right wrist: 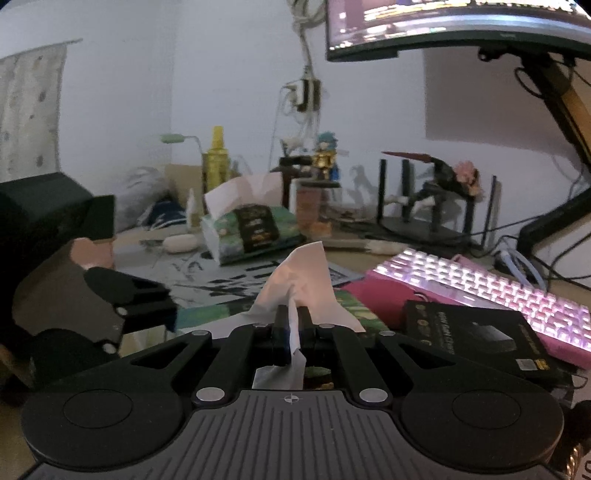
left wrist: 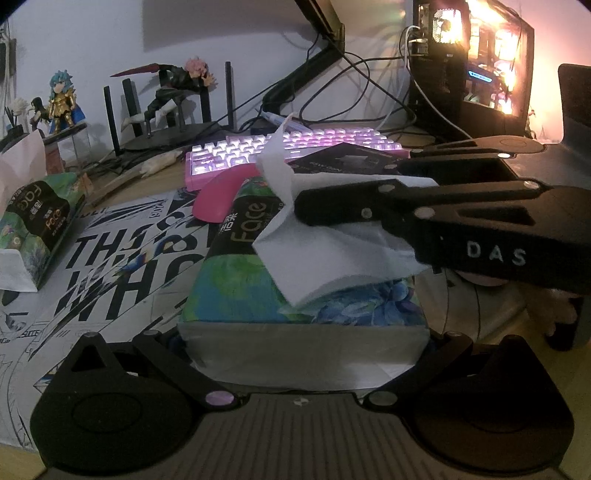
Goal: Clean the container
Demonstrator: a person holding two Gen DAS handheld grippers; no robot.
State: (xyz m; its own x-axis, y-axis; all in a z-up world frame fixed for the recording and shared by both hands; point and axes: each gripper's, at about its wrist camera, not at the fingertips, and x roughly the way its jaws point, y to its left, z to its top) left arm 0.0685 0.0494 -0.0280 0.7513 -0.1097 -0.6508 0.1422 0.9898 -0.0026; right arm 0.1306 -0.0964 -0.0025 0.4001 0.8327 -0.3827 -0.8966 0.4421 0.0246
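Observation:
A green and blue floral tissue pack (left wrist: pixel 240 291) marked "Face" lies on the printed desk mat (left wrist: pixel 110 258). My left gripper (left wrist: pixel 303 332) is shut on its near end, one pad on each side, and the pads are hidden by the pack. From the right, my right gripper (left wrist: pixel 301 206) reaches over the pack top and is shut on a white tissue (left wrist: pixel 332 254). In the right wrist view the tissue (right wrist: pixel 301 273) stands up crumpled out of my right gripper (right wrist: pixel 293 314), with the pack (right wrist: pixel 354 301) just beyond it. The left gripper (right wrist: pixel 133 295) shows at the left of that view.
A second tissue pack (left wrist: pixel 33 221) sits at the left. Behind are a lit pink keyboard (left wrist: pixel 295 147), a pink wrist rest (left wrist: pixel 218 199), a black box (right wrist: pixel 476 336), figurines (left wrist: pixel 62 103), cables and a glowing PC case (left wrist: pixel 480 55). A monitor (right wrist: pixel 443 26) hangs above.

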